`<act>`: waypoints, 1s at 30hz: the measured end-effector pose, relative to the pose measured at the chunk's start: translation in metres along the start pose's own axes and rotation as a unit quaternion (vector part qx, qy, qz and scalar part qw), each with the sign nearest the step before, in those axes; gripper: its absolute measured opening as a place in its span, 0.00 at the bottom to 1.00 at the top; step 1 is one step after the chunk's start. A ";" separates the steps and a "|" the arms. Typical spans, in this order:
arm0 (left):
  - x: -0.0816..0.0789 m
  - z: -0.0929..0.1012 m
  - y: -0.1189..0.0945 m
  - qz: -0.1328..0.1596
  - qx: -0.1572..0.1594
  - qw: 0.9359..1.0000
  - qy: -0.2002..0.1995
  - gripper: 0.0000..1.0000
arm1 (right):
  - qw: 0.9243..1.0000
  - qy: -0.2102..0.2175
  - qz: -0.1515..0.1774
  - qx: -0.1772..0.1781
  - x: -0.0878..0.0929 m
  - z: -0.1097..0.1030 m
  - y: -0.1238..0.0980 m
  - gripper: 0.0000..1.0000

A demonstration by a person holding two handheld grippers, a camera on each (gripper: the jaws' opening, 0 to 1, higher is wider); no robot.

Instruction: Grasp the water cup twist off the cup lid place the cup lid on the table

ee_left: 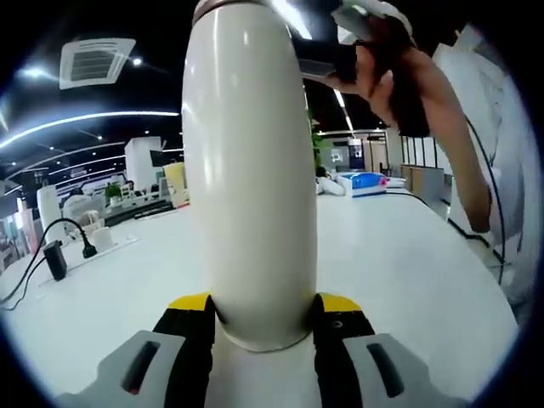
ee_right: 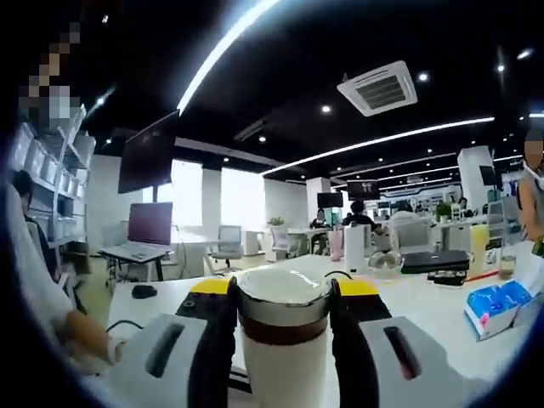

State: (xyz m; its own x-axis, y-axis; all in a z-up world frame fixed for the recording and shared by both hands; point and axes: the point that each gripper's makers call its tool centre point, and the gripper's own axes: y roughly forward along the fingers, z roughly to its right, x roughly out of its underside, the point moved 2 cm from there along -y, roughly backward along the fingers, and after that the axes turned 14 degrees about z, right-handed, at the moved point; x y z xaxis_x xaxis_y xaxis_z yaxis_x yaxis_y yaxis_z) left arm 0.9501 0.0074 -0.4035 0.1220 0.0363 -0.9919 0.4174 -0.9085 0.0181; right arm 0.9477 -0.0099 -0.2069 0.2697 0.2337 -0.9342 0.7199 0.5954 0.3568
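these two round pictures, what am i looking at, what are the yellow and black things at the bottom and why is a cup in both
Each picture comes from a fisheye camera riding on a hand-held gripper; a person holds one in each hand. The yellow and black pieces rising from the bottom are that gripper's own two jaws.

In the left gripper view, the left gripper clamps the lower body of a tall cream water cup standing over a white table. Top right, the person's hand holds the other gripper up at the cup's top.

In the right gripper view, the right gripper closes around the cup lid, a silver cap above a brown band.

Also on the table: a black power adapter with its cable, and a blue tissue pack.
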 end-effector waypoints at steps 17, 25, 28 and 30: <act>0.001 0.001 0.000 0.000 -0.001 1.000 -0.002 0.47 | 0.995 0.027 0.012 -0.094 0.004 -0.001 0.001 0.45; 0.001 -0.001 0.000 0.000 -0.003 1.000 -0.003 0.47 | 0.989 0.042 0.009 -0.141 0.006 -0.002 0.005 0.45; 0.000 0.002 0.000 0.000 -0.003 1.000 -0.004 0.47 | 0.987 0.049 0.011 -0.154 0.006 -0.002 0.004 0.45; 0.000 0.003 0.000 0.000 -0.003 1.000 -0.004 0.47 | 0.985 0.054 0.013 -0.164 0.006 -0.002 0.004 0.45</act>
State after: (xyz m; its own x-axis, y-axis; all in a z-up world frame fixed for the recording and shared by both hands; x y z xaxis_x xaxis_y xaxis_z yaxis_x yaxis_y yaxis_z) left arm 0.9470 0.0061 -0.4038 0.1153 0.0326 -0.9928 0.4223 -0.9063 0.0193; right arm 0.9509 -0.0046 -0.2114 0.2027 0.3225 -0.9246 0.4627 0.8006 0.3806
